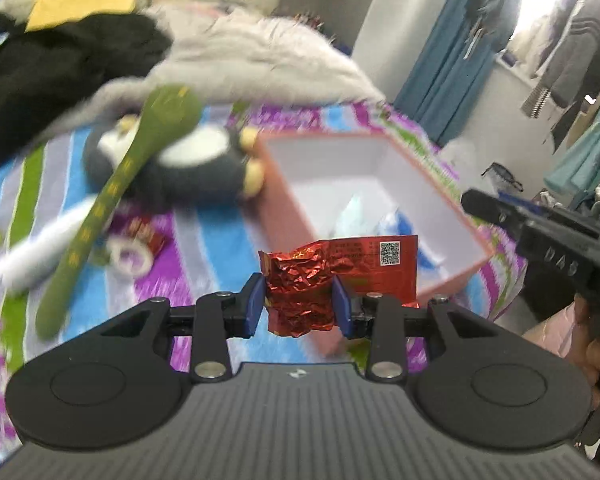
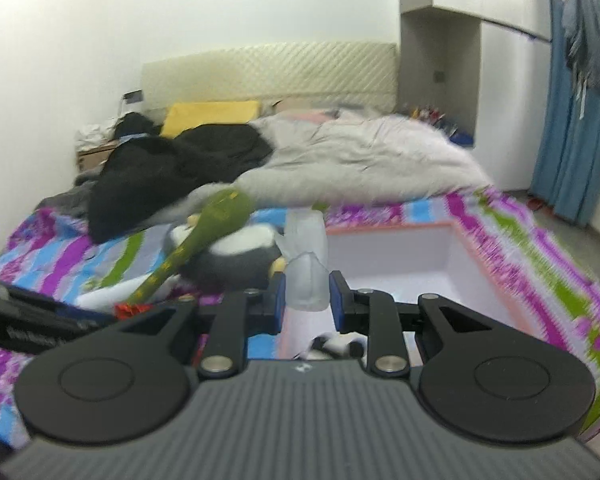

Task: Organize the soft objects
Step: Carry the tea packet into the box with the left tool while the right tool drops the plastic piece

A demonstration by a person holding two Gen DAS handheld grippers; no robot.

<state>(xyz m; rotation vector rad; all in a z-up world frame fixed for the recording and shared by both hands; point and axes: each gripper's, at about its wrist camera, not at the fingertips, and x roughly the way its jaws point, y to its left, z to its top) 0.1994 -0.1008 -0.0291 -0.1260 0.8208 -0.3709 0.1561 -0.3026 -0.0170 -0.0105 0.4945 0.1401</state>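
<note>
crinkled glossy foil packet [image 1: 300, 292]; smooth matt card box [image 1: 440, 200]; fuzzy plush penguin [image 1: 204, 172]; matt black plastic claw [image 1: 300, 304].

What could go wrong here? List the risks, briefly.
The left gripper pinches only the crumpled end of the red foil packet, so it may slip before reaching the pink-walled open box. The right gripper holds a translucent plastic pouch close by; both grippers converging on the box might collide.
</note>
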